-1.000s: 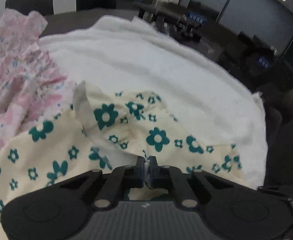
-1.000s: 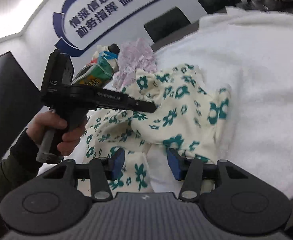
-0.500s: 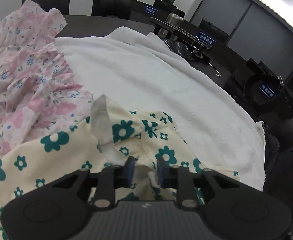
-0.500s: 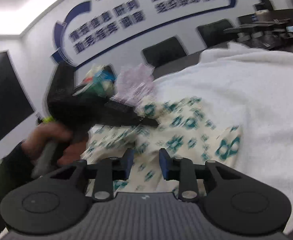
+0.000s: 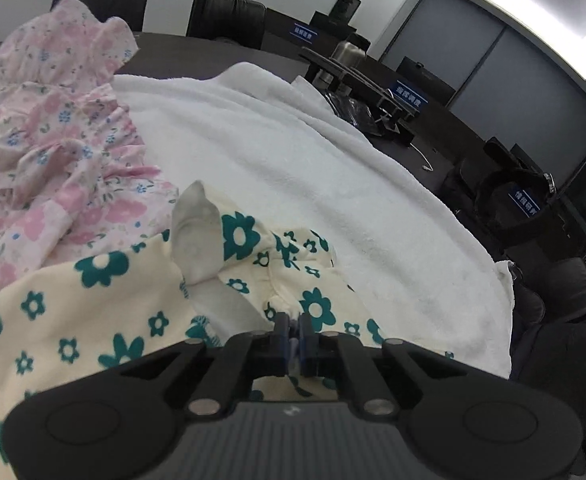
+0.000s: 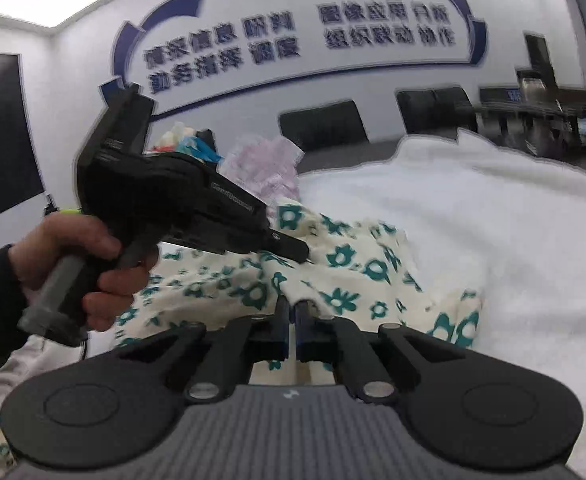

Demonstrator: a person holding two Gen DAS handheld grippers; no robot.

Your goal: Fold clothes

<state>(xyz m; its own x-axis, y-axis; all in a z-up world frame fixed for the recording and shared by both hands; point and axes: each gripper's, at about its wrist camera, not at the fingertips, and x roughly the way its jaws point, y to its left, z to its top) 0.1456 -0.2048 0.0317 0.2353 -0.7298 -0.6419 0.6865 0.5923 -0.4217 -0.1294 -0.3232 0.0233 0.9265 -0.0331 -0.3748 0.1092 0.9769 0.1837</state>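
Note:
A cream garment with teal flowers (image 5: 73, 320) lies crumpled on a white towel (image 5: 313, 168); its pale inside shows at a raised fold. My left gripper (image 5: 293, 328) is shut on an edge of this garment. In the right wrist view the same garment (image 6: 345, 264) lies ahead. My right gripper (image 6: 291, 312) is shut on another edge of it. The left gripper (image 6: 305, 254), held by a hand, pinches the cloth just above and behind the right gripper's tips.
A pink flowered garment (image 5: 53, 140) lies heaped at the left on the towel. A colourful pile (image 6: 189, 144) sits behind it. Black chairs (image 5: 225, 16) and a dark table with a metal flask (image 5: 345, 56) lie beyond the towel's far edge.
The left gripper opened half a second ago and has shut again on the garment. The right gripper has gone from wide open to shut on the garment's edge and moved closer to the left gripper.

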